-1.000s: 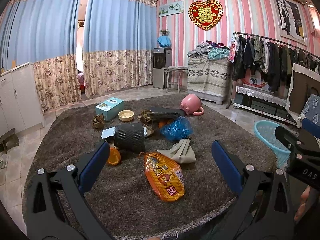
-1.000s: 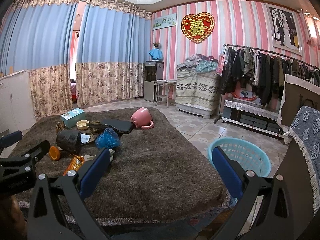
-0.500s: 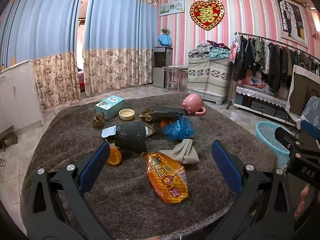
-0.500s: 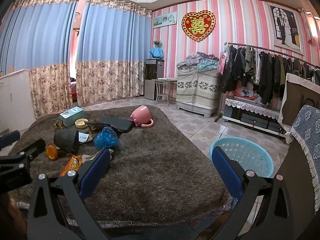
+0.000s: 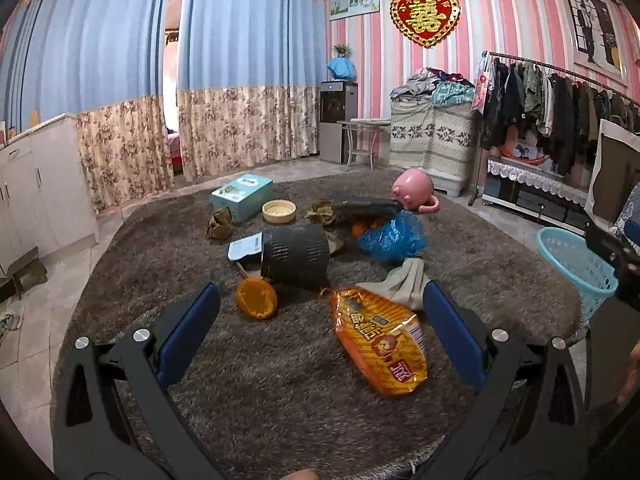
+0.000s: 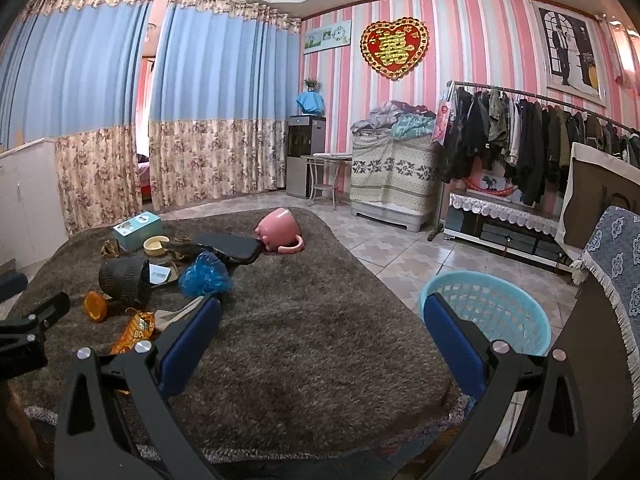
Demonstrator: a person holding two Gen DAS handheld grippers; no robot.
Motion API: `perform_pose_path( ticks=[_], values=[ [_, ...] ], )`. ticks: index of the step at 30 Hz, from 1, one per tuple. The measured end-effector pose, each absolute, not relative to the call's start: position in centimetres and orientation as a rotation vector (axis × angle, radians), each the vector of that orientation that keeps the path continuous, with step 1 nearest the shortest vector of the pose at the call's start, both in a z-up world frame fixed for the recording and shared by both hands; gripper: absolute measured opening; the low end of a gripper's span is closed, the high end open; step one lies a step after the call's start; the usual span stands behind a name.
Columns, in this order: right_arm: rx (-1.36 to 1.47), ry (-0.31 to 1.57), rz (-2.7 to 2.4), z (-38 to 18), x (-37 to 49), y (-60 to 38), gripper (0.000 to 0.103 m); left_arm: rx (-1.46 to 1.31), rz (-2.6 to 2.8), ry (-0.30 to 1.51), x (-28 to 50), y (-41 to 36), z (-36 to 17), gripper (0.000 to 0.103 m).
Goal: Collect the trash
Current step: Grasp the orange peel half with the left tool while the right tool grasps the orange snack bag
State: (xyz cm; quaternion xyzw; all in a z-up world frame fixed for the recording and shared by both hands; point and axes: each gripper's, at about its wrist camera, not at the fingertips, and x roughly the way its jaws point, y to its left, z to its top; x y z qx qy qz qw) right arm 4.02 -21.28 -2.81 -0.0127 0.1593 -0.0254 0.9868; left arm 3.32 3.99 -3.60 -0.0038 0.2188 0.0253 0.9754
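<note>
Trash lies scattered on a brown shag rug (image 5: 280, 364). An orange snack bag (image 5: 378, 338) lies nearest, between the jaws of my open, empty left gripper (image 5: 320, 332). Behind it lie an orange peel (image 5: 256, 298), a tipped black bin (image 5: 296, 256), a crumpled blue plastic bag (image 5: 392, 236) and a beige cloth (image 5: 404, 280). My right gripper (image 6: 322, 336) is open and empty above the rug (image 6: 304, 320), with a light blue basket (image 6: 492, 308) by its right finger. The snack bag (image 6: 134, 330) shows at its left.
Farther back lie a teal box (image 5: 242, 196), a cream bowl (image 5: 279, 211), a dark flat case (image 5: 364, 206) and a tipped pink pig-shaped pot (image 5: 414, 192). White cabinets (image 5: 36, 184) stand left. A clothes rack (image 5: 560, 108) and covered furniture stand right.
Both grippers have drifted slightly; the left view has moved a little closer to the snack bag. Both stay open and nothing on the rug has moved.
</note>
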Motion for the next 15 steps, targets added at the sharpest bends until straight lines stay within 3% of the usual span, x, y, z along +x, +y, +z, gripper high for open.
perform_pose_path(
  ticks=[8,15],
  values=[
    [-0.036,0.303,-0.07,-3.2,4.4,-21.1,0.099,-0.013,0.12,0.493,6.2,6.3,-5.7,0.098],
    [-0.012,0.413,-0.052,-4.3,7.2,-20.1,0.099,0.014,0.179,0.591,10.6,9.5,-8.4,0.098]
  ],
)
